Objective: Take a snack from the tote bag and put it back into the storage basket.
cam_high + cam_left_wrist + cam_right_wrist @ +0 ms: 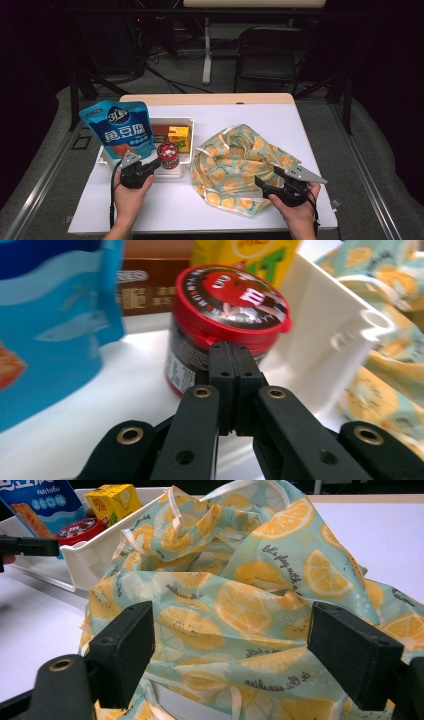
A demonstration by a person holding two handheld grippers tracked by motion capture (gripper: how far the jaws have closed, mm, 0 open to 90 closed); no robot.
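Observation:
A white tray holds a tall blue snack pouch, a brown box, a yellow drink carton and a red-lidded jar. My left gripper is at the tray's near edge. In the left gripper view it is shut with nothing between its jaws, and its tips are right at the side of the jar. To the right lies a crumpled lemon-print cloth bag. My right gripper is open at the bag's near edge, its jaws spread wide on either side of the cloth.
The white table has bare surface behind the bag and in front of the tray. A black chair and a table leg stand on the floor beyond. The tray wall touches the bag's left side.

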